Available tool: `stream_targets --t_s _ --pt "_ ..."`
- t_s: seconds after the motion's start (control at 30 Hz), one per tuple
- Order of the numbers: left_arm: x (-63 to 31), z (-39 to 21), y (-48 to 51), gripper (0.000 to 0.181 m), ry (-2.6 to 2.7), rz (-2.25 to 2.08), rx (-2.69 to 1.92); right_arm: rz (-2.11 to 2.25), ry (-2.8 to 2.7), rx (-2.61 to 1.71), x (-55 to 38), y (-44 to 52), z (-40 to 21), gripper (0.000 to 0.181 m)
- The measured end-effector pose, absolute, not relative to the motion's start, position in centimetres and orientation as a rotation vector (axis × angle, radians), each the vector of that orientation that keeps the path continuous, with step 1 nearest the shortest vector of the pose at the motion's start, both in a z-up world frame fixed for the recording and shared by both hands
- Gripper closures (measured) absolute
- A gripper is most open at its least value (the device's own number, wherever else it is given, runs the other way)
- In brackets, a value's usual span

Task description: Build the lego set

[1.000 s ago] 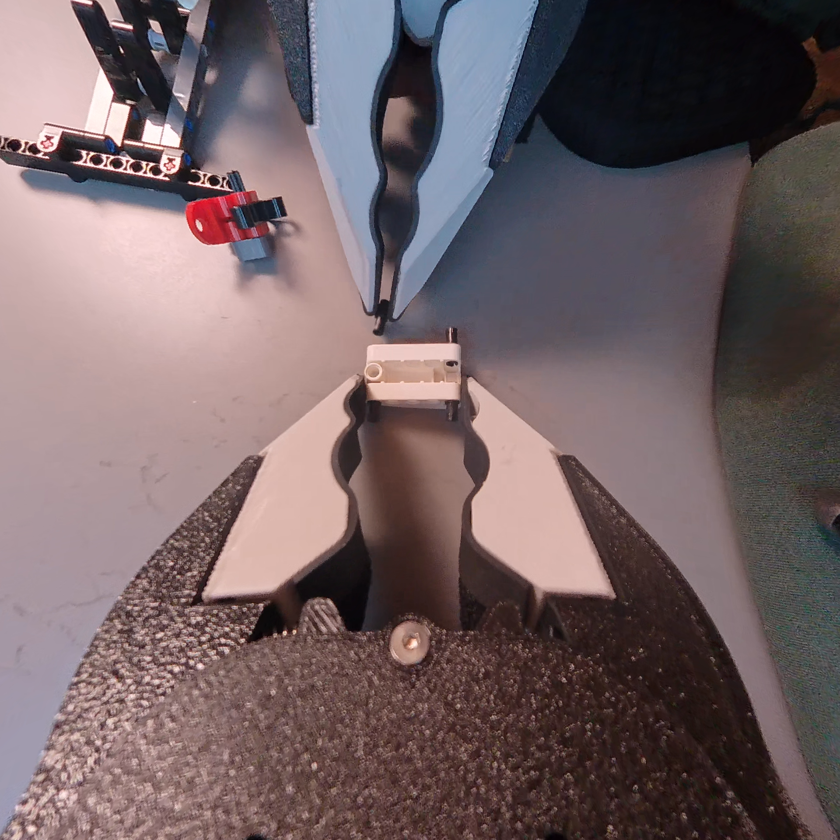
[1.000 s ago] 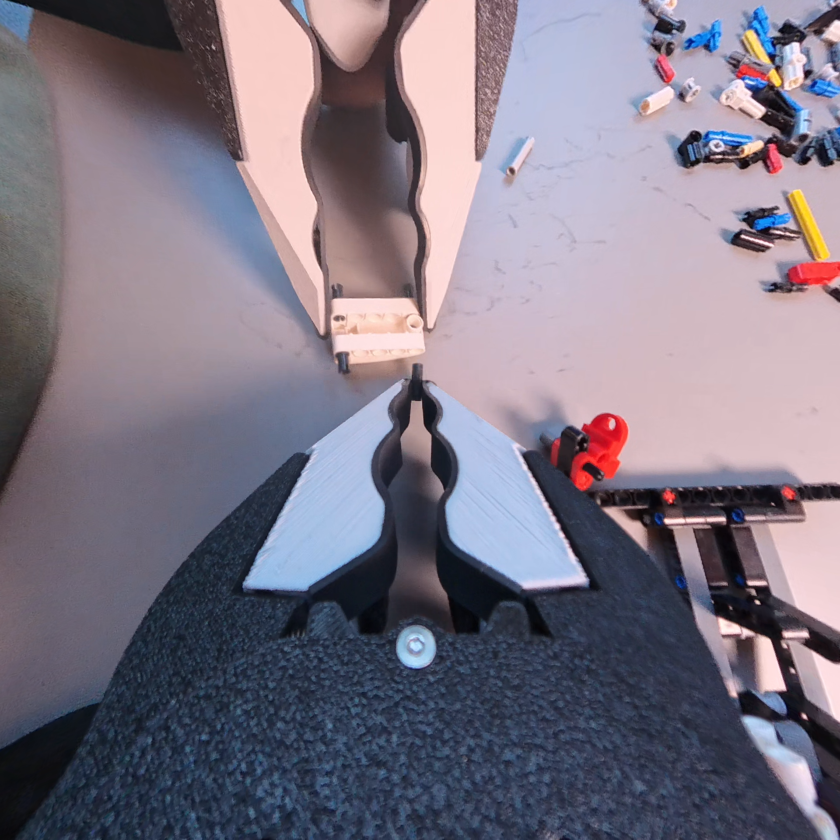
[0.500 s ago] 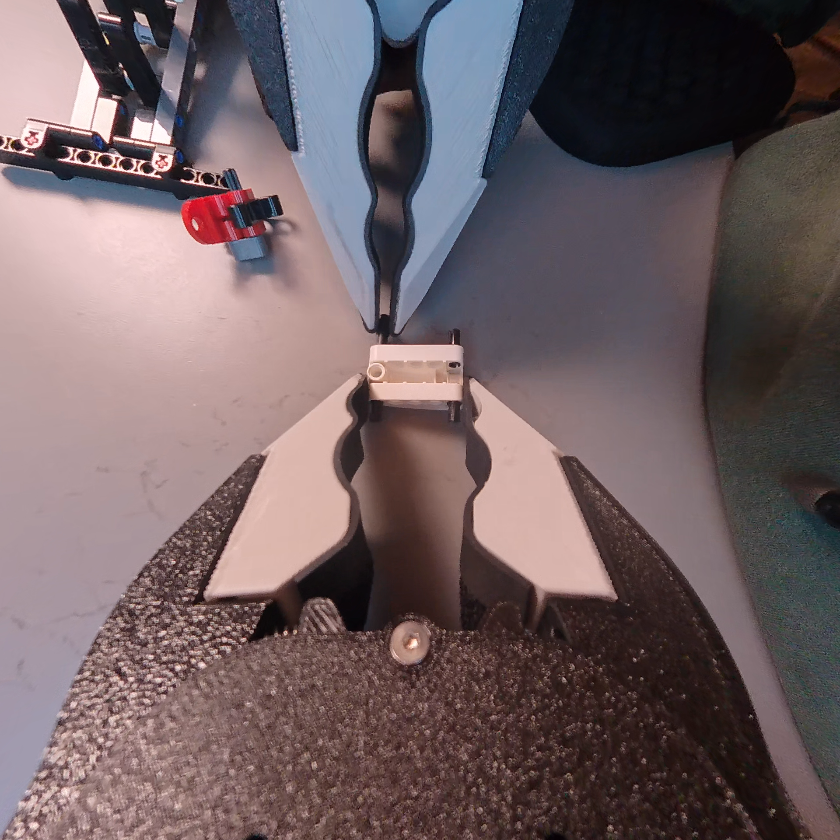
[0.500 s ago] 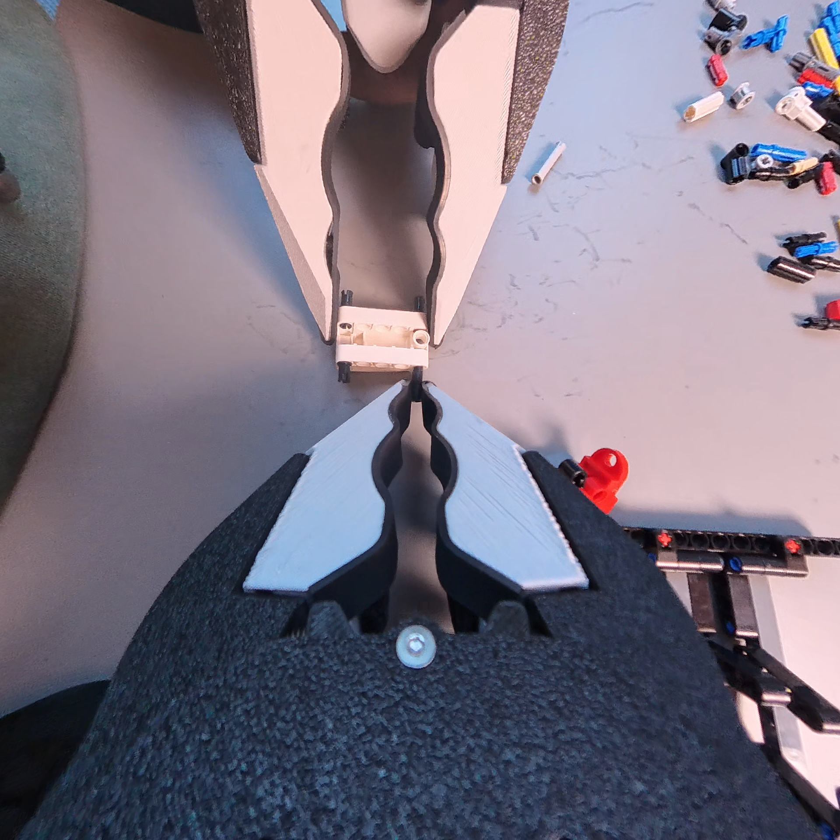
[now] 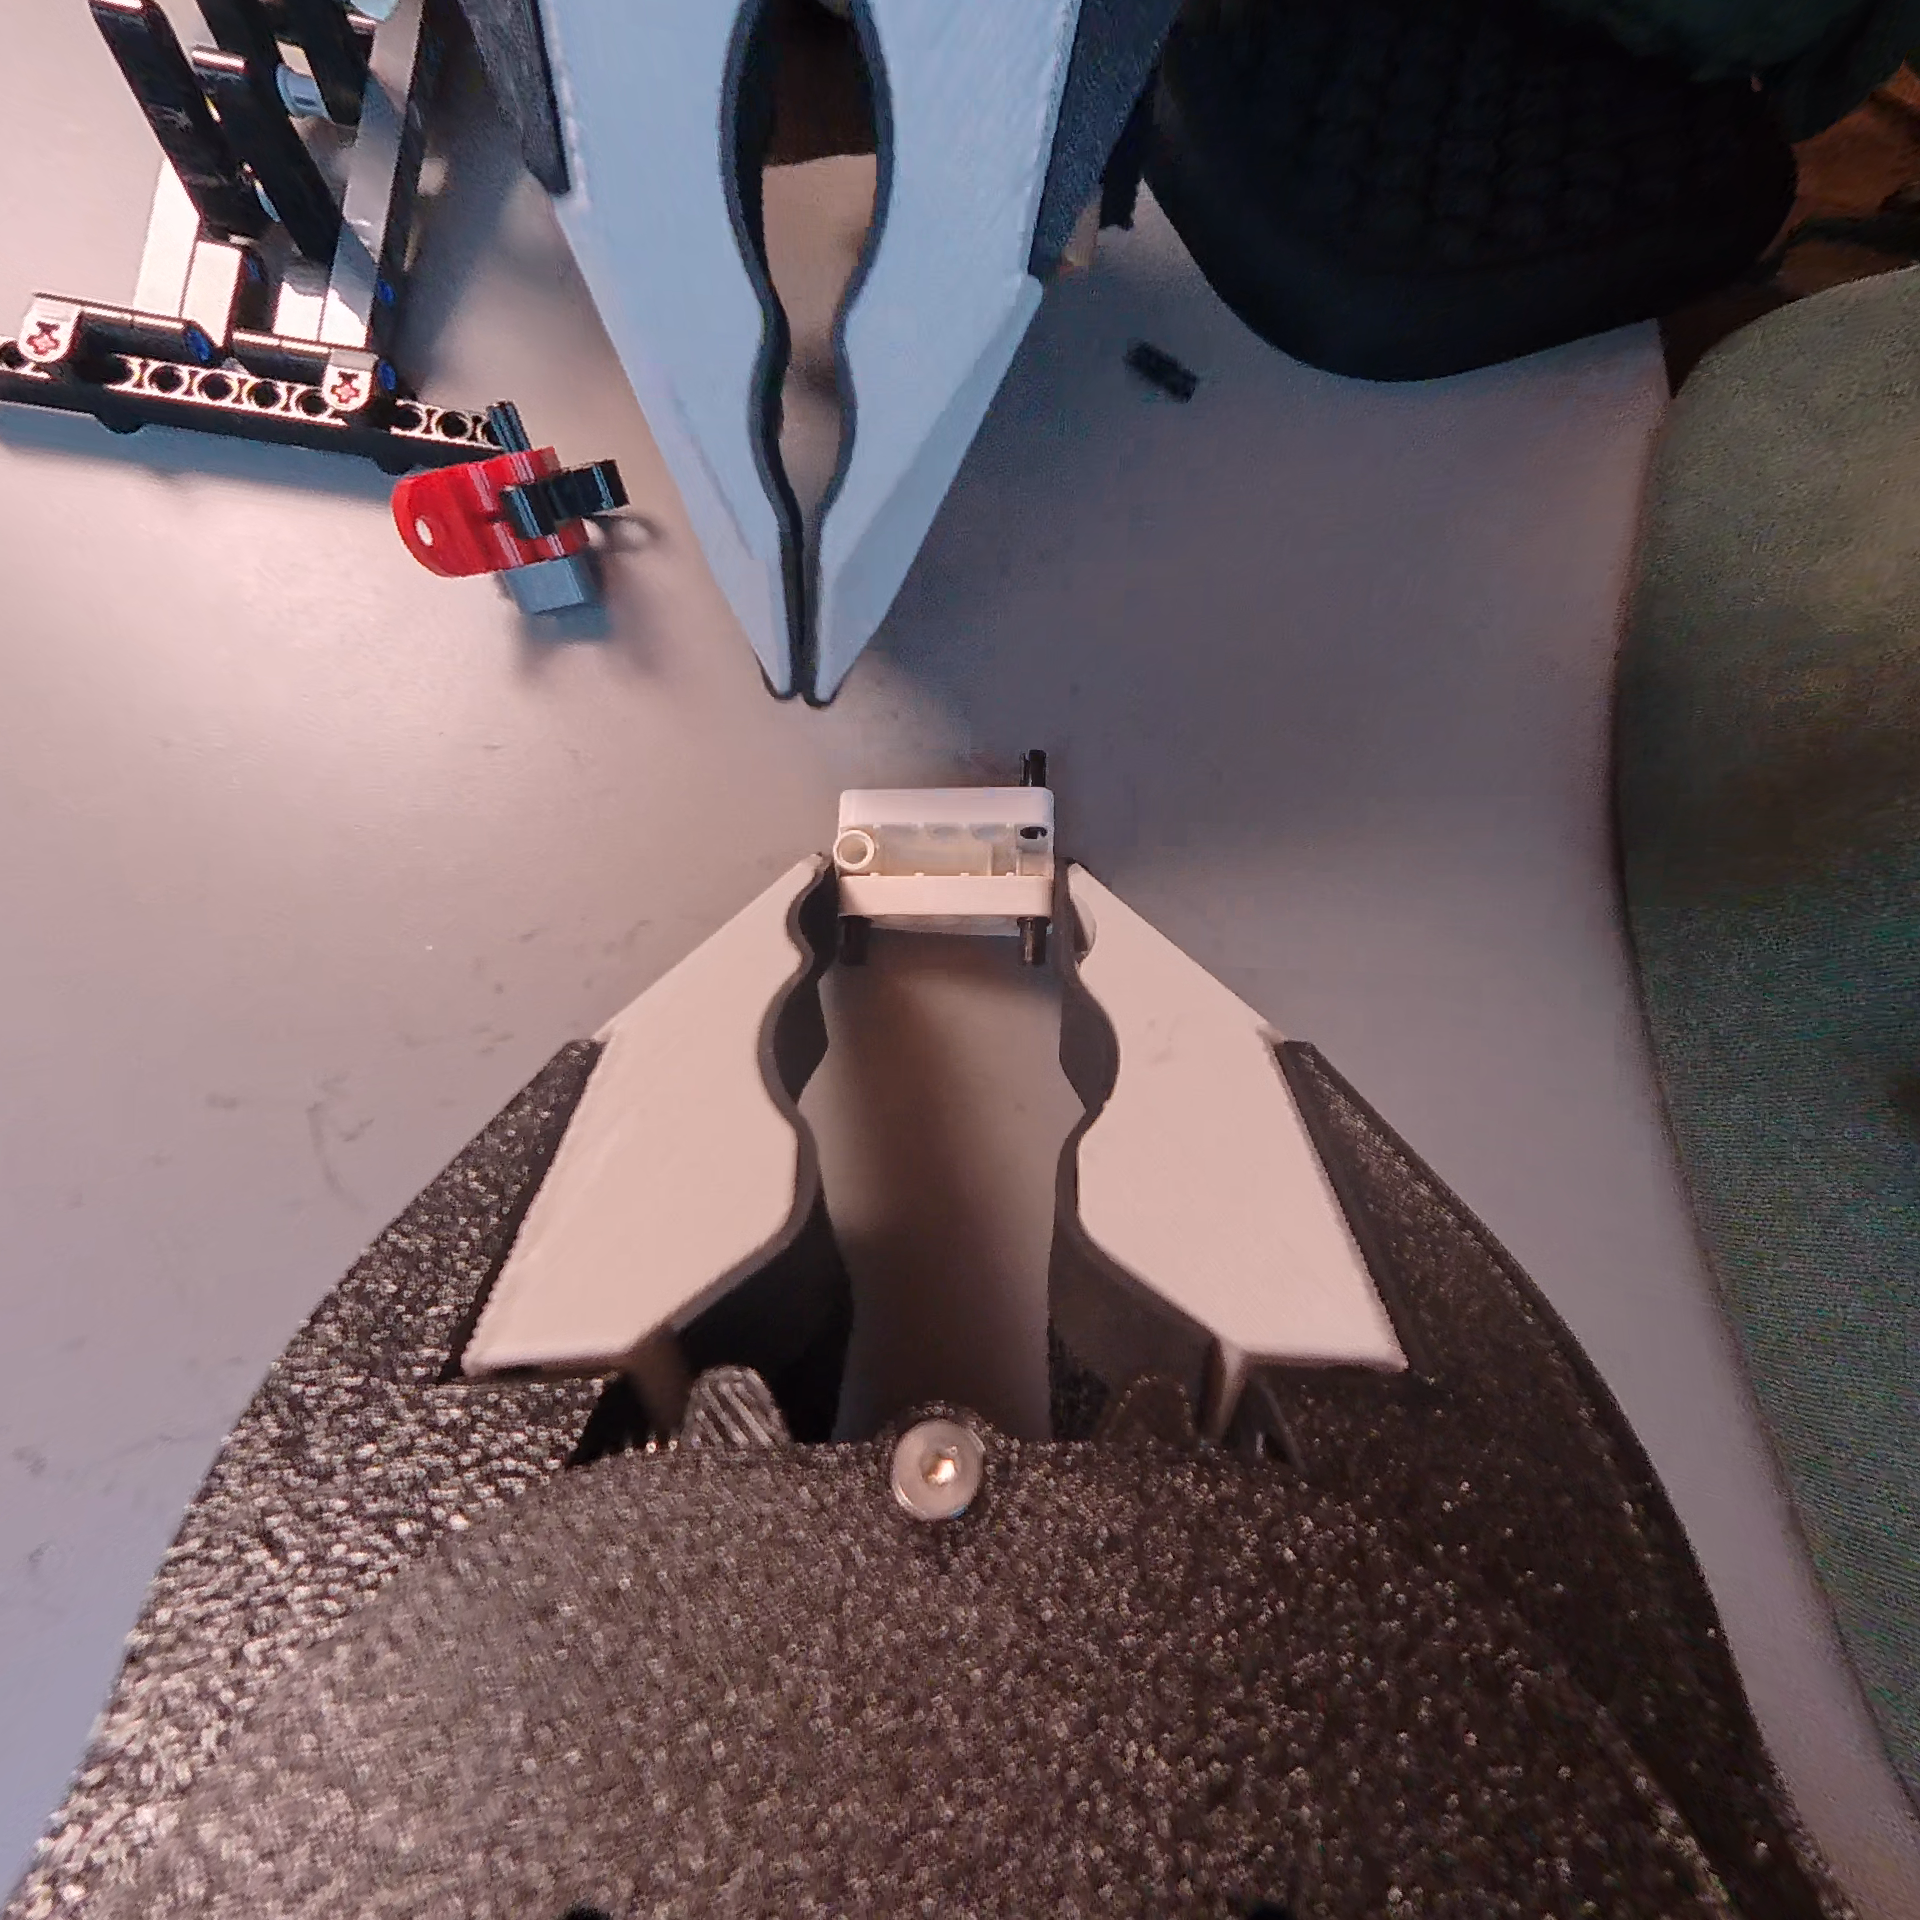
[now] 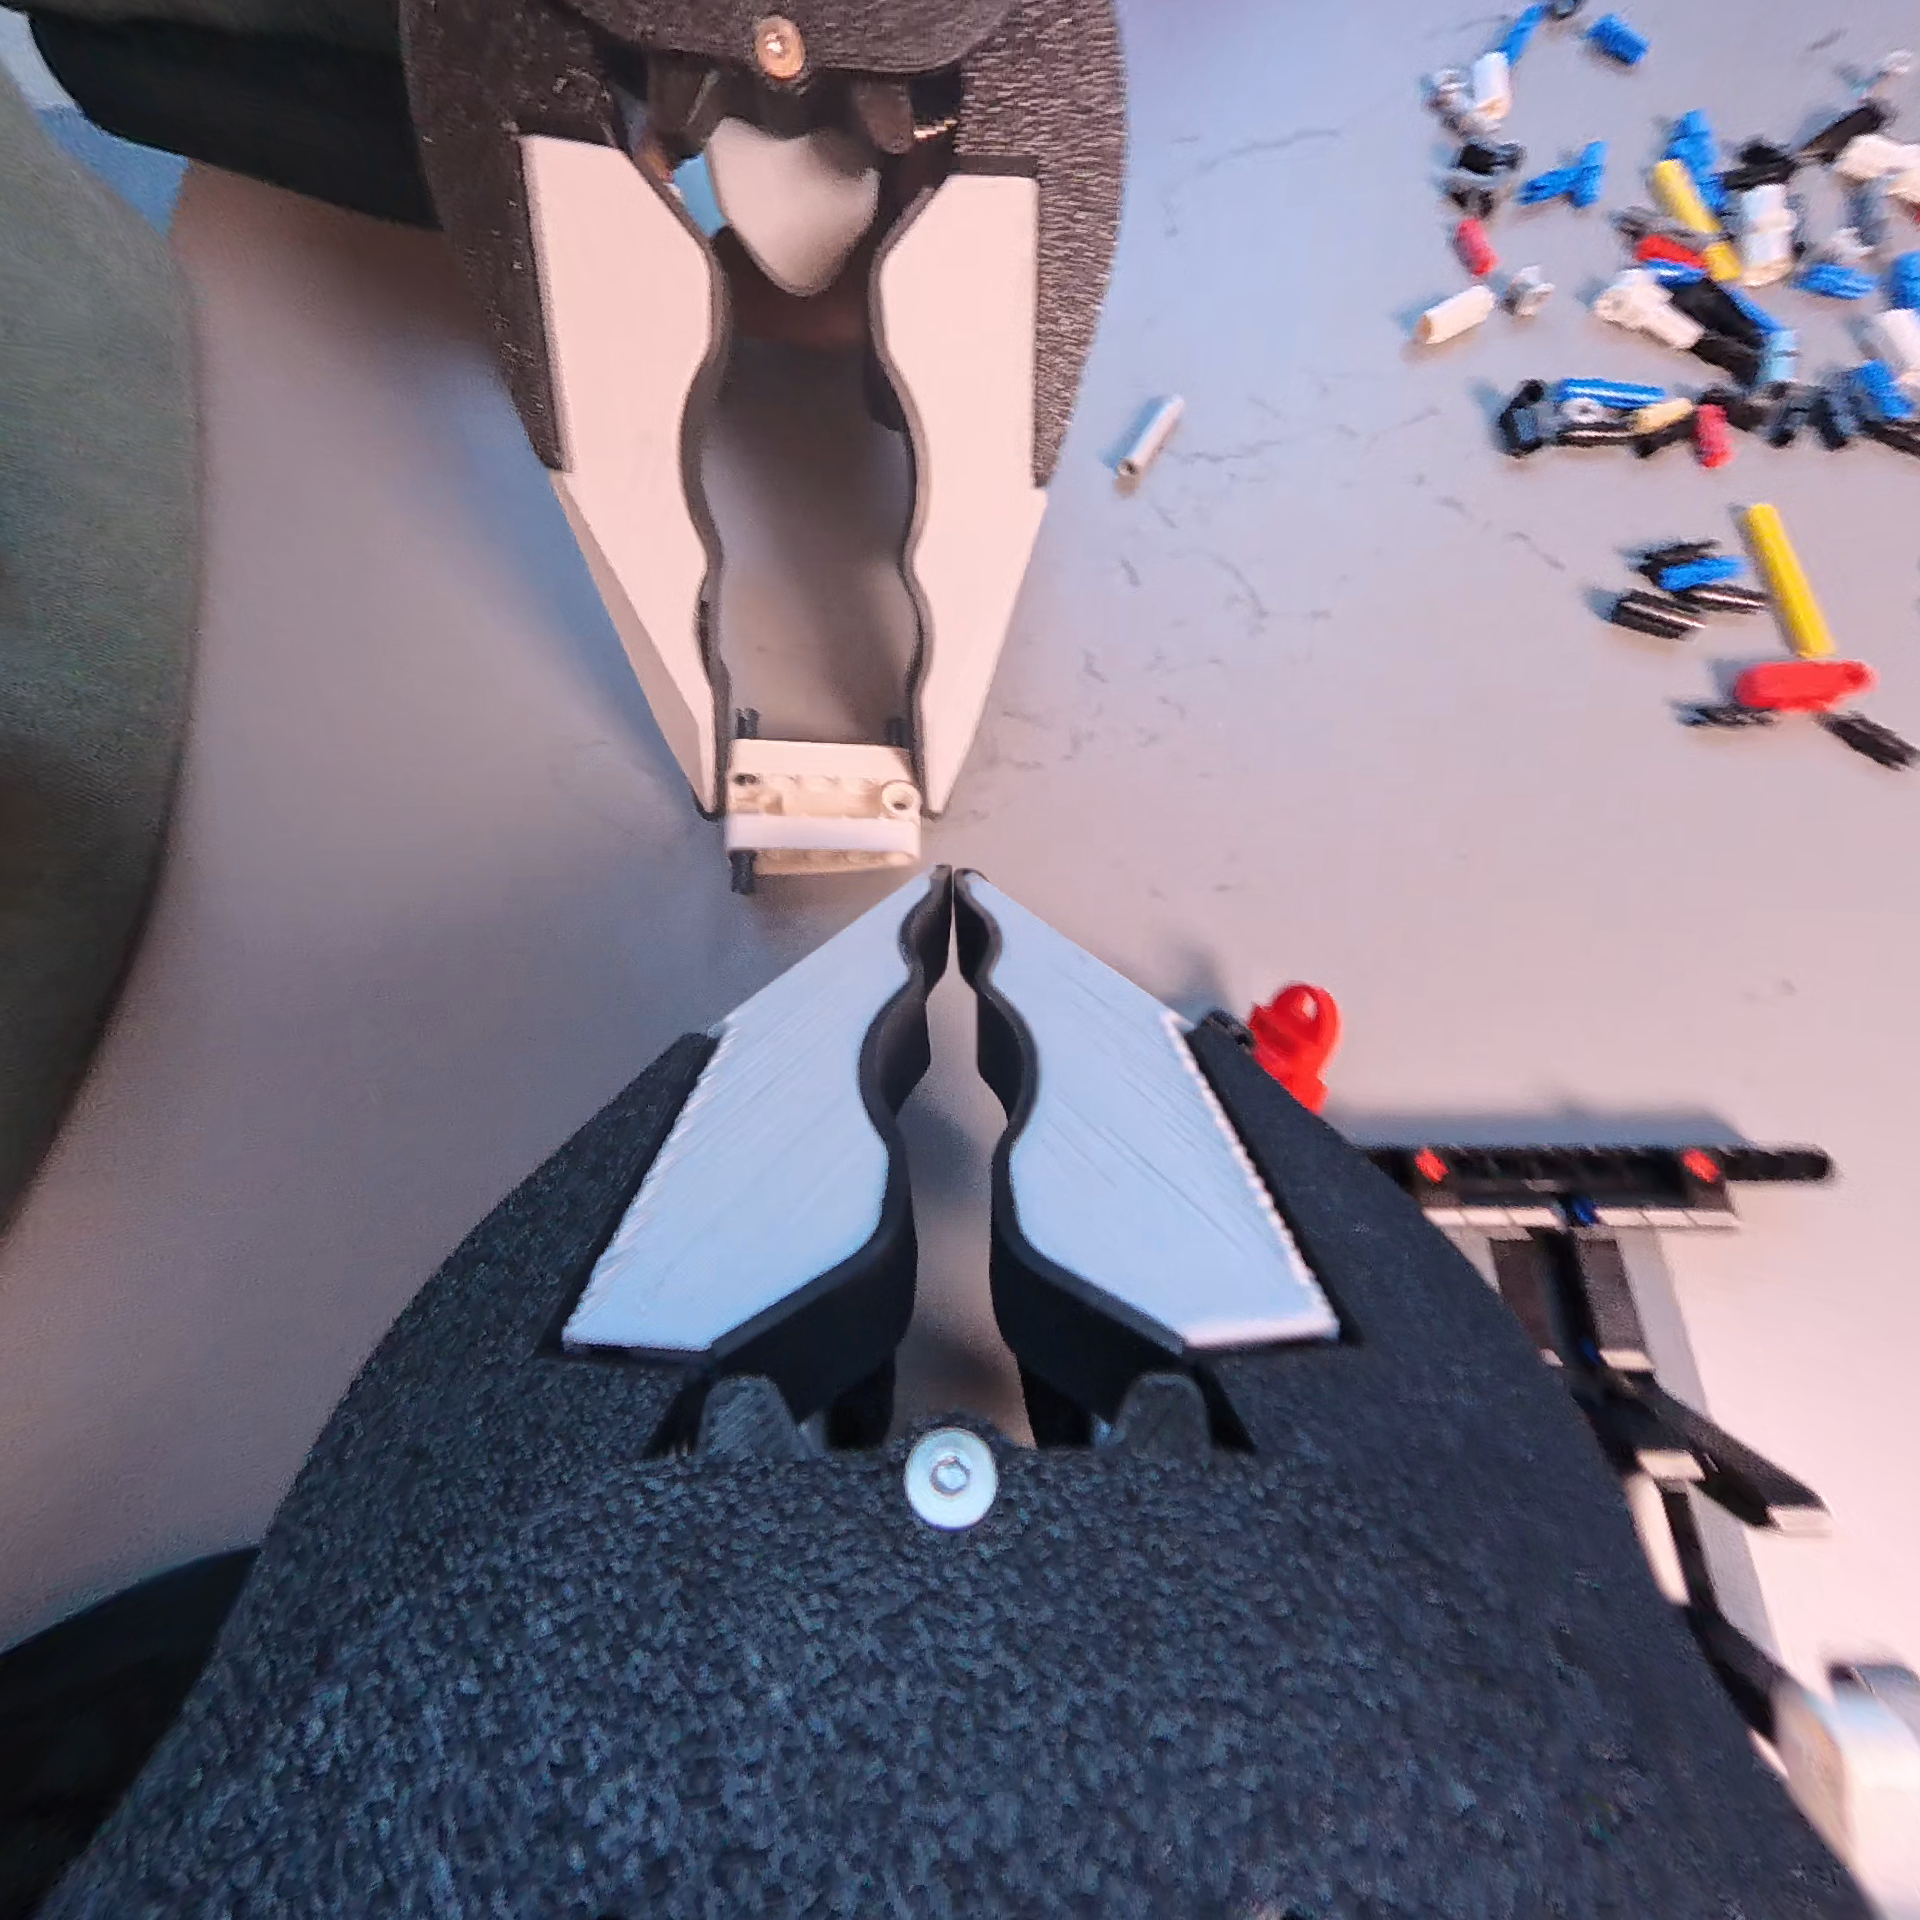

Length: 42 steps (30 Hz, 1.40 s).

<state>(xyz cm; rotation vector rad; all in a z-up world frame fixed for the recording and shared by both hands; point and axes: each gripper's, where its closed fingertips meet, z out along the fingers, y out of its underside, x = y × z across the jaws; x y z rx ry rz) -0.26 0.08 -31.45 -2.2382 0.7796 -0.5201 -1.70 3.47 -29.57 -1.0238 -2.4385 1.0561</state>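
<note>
Only in the right wrist view is a scatter of loose pieces [image 6: 1704,343] seen, blue, yellow, red, black and white, spread over the far right of the grey bench [image 6: 1351,831], with a small grey tube [image 6: 1148,436] lying apart from them. Only in the left wrist view is a small black pin [image 5: 1161,368] shown on the bench near a dark rounded mass, beside a green fabric surface at the right edge. Both views take in the black beam frame [image 5: 239,374] with its pale panels, and the red connector [image 5: 468,514] just beside its end.

A white block [image 5: 945,847], pierced by round holes and fitted with black pins, is pinched at the tips of the left gripper [image 5: 945,883], whose pale, wavy-edged fingers [image 5: 675,1143] are spread only to the block's width. Opposite, the right gripper [image 6: 951,883] is pointed at the block, its ridged white fingers [image 6: 769,1174] pressed together with nothing seen between them; the tips are held just short of the block, near its holed corner. Both gripper bodies are finished in coarse, grainy black, each with one bright screw at the centre.
</note>
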Motion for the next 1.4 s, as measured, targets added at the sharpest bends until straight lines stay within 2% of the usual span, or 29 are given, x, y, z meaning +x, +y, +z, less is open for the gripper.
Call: stream_targets --t_s 0.27,0.4,0.47,0.6,0.83,0.97,1.17,1.4 --pt "-0.3 -31.5 0.1 0.140 0.778 -0.500 -2.235 1.004 -2.306 -1.116 2.1 7.4 -26.7 0.167" --pt "-0.3 -31.5 0.1 0.139 0.782 -0.485 -2.232 0.793 -2.358 -1.250 6.5 9.5 -28.0 0.157" --pt "-0.4 -31.5 0.2 0.139 0.778 -0.481 -2.232 0.726 -2.360 -1.329 8.9 10.1 -28.5 0.157" --pt "-0.5 -31.4 0.1 0.126 0.763 -0.464 -2.231 0.644 -2.340 -1.471 12.3 10.4 -30.2 0.161" --pt "-0.9 -30.7 0.1 0.124 0.721 -0.461 -2.196 0.569 -2.367 -1.527 13.4 10.3 -31.6 0.172" --pt "-0.7 -29.2 0.4 0.134 0.650 -0.490 -2.126 0.598 -2.362 -1.413 12.3 9.8 -31.2 0.177" --pt "2.2 -26.2 1.1 0.148 0.566 -0.683 -2.001 0.847 -2.283 -1.100 5.7 4.7 -27.4 0.177" --pt "2.8 -25.8 0.4 0.165 0.672 -0.580 -1.939 1.000 -2.355 -0.942 1.9 0.7 -26.1 0.177"
